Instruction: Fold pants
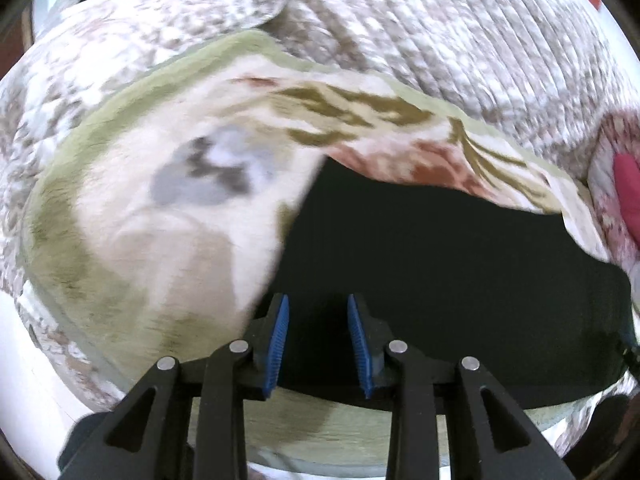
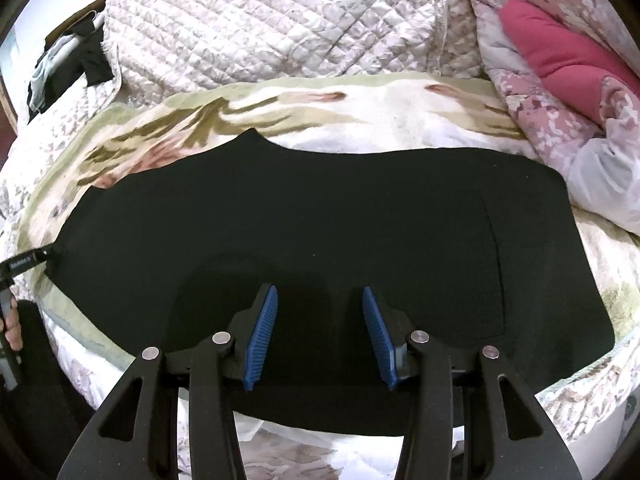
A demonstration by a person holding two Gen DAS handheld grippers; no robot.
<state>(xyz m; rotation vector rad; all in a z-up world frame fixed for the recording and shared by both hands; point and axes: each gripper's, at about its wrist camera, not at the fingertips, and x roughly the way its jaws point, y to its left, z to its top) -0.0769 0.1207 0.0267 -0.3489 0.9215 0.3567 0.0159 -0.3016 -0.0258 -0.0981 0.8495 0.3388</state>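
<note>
The black pants [image 2: 320, 216] are spread flat on the flowered blanket [image 2: 400, 116], ready for folding. Both the left tongs [image 1: 318, 344] and right tongs [image 2: 320, 332] are held open above them, empty.

quilted beige bedspread [image 2: 256, 20] across the far side ahead of the tongs, floral towel [image 2: 360, 112] spread flat on the bed, pink floral duvet [image 2: 560, 80] bunched far right, dark clothes heap [image 2: 64, 64] far left
</note>
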